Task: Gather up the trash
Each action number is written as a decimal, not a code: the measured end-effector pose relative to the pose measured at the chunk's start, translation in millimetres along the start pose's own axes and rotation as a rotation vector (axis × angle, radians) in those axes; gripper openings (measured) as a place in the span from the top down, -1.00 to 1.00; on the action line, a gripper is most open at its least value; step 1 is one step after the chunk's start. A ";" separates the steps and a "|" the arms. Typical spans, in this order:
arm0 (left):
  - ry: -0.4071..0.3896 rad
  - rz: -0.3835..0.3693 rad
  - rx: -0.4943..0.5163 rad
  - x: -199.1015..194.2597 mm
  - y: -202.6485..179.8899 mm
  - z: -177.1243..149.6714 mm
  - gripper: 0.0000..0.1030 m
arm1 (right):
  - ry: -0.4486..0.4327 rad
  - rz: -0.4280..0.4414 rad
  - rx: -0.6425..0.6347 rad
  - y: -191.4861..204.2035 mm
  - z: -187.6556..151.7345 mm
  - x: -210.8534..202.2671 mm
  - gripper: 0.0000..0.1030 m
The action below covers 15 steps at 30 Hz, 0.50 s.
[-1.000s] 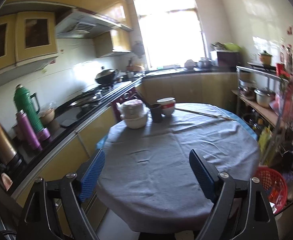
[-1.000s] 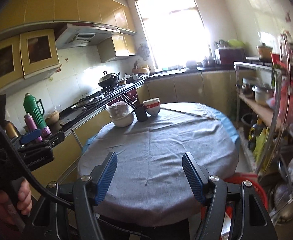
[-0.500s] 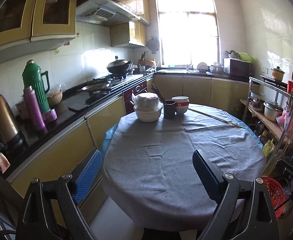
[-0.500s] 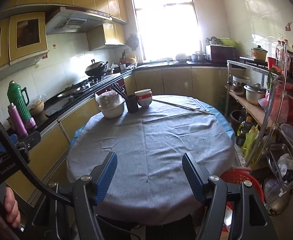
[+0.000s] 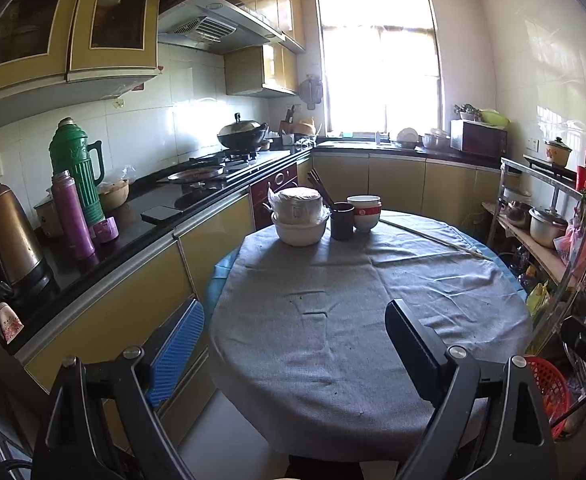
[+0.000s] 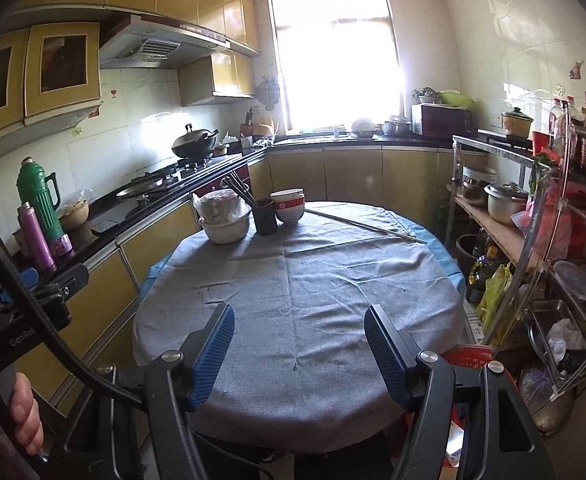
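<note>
A round table under a grey cloth [image 5: 373,320] [image 6: 313,272] fills the middle of both views, with tiny dark specks on the cloth. At its far side stand a bagged stack of white bowls [image 5: 299,216] [image 6: 223,216], a dark cup of chopsticks [image 5: 341,220] [image 6: 264,216] and a red-banded bowl [image 5: 364,212] [image 6: 289,204]. A long pair of chopsticks [image 5: 433,238] [image 6: 365,224] lies on the cloth. My left gripper [image 5: 293,316] hovers open at the table's near edge, holding nothing. My right gripper [image 6: 299,316] is open too, also with nothing between its pads.
A red plastic basket [image 5: 549,388] sits on the floor right of the table. The counter [image 5: 133,236] on the left carries a kettle, thermoses and a stove with a wok. A metal rack [image 6: 533,216] with pots, bottles and bags stands at right. A hand [image 6: 25,412] holds the left gripper.
Both views have rolled level and shifted sideways along the table's near edge. Neither gripper's jaws have visibly changed, and nothing on the table has moved.
</note>
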<state>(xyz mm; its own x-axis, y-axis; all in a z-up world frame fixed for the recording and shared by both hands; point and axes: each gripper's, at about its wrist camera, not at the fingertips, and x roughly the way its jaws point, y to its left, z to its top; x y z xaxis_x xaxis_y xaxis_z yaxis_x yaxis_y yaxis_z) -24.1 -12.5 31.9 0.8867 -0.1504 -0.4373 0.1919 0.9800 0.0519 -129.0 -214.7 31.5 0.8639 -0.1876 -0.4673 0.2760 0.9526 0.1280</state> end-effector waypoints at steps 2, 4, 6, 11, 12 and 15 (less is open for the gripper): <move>0.003 -0.002 0.002 0.3 -0.6 -0.5 -0.79 | 0.004 0.001 0.010 -2.0 -0.2 1.0 -0.38; 0.003 -0.004 0.003 0.1 -0.7 -0.5 -0.79 | 0.011 0.005 0.016 -3.2 -1.4 2.0 -0.38; 0.003 -0.005 0.002 0.1 -0.7 -0.8 -0.79 | 0.012 0.006 0.014 -3.1 -2.3 1.8 -0.38; 0.009 -0.008 0.001 0.4 -1.4 -1.1 -0.79 | 0.016 0.012 0.016 -3.6 -3.5 2.8 -0.38; 0.010 -0.007 0.001 0.5 -1.8 -1.3 -0.79 | 0.017 0.013 0.018 -3.9 -3.8 3.2 -0.38; 0.010 -0.010 0.004 -0.2 -2.5 -1.4 -0.79 | 0.019 0.014 0.021 -4.6 -4.4 3.5 -0.38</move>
<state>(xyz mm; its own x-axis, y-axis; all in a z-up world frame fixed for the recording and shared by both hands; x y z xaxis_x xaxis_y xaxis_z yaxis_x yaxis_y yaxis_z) -25.3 -14.7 30.6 0.8806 -0.1590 -0.4465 0.2023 0.9780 0.0507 -129.0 -218.7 25.4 0.8598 -0.1697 -0.4816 0.2730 0.9498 0.1528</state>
